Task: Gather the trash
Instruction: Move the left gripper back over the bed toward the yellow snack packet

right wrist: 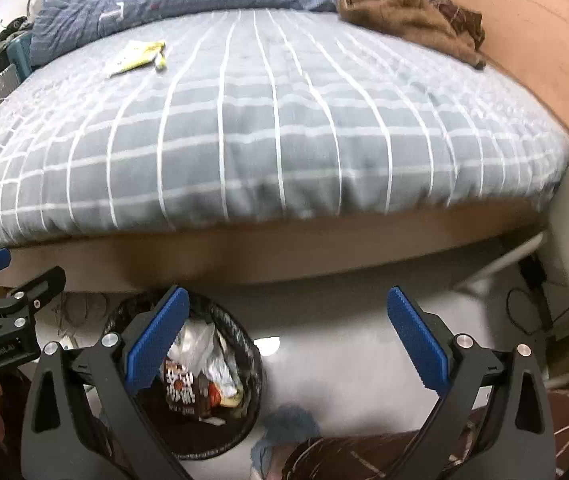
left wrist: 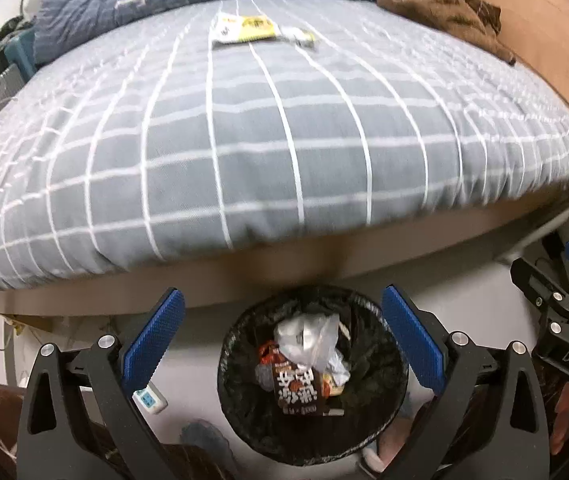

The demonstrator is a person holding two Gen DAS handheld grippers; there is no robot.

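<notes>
A round trash bin lined with a black bag stands on the floor by the bed. Inside lie a brown printed wrapper and crumpled clear plastic. My left gripper hangs above the bin, jaws wide open, nothing between them. My right gripper is open too and empty; the bin sits under its left finger. Far back on the bed lie a yellow and white wrapper and a small strip beside it, the wrapper showing in the right wrist view as well.
The bed has a grey checked cover, a blue quilt bunched at the back and a brown garment at the back right. A white power strip and a blue cloth lie on the floor near the bin.
</notes>
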